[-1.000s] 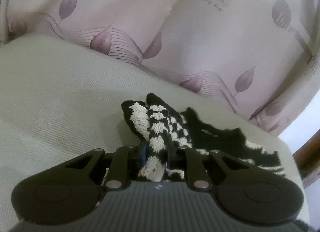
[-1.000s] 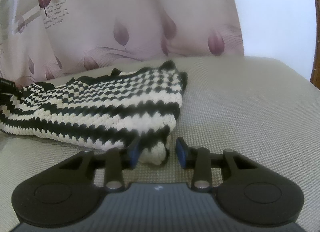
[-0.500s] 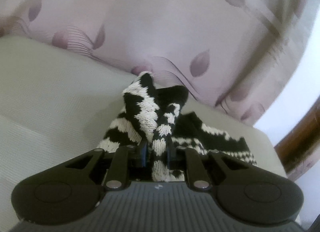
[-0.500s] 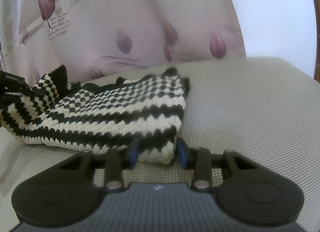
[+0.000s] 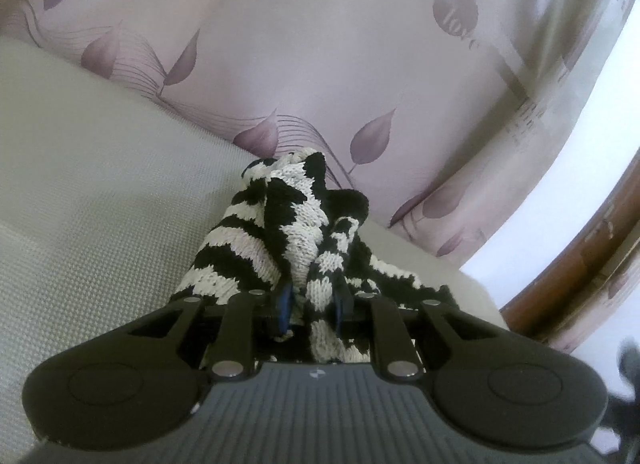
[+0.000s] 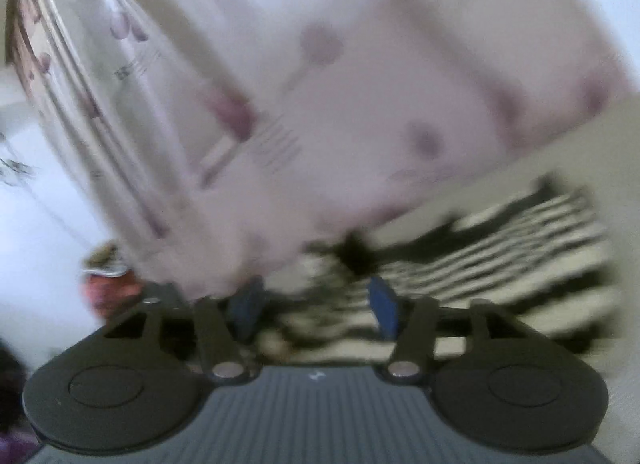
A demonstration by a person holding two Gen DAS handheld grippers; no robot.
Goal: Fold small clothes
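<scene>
Hard to make out: your right wrist view is heavily smeared, so edges and textures there are soft; a reddish-orange thing [image 6: 105,291] at the far left is too blurred to name
Cut off: in your left wrist view the lower end of the knit garment [image 5: 296,232] runs behind the gripper body, and a dark shape [image 5: 628,380] at the right edge is only partly in frame
Hidden: where the gathered knit meets the surface below is covered by the garment's own folds
Left gripper [image 5: 311,306]: your jaws stand narrow and are clamped on a bunched fold of the black and cream striped knit, which rises in a peak in front of the blue fingertips [image 5: 285,306]
Right gripper [image 6: 316,306]: your jaws stand wide apart with nothing pinched; blurred striped knit shows through the gap, and you cannot tell whether the pads [image 6: 383,306] touch it
Task's thing: in your right wrist view the knit garment [image 6: 500,248] lies spread over the pale woven surface [image 6: 600,136], stretching to the right of the gripper
Support: in your left wrist view the pale woven surface [image 5: 100,192] lies under the garment
Backdrop: a pink curtain [image 5: 320,64] printed with mauve leaves and some lettering hangs behind the surface
Containers: none can be made out in either view
</scene>
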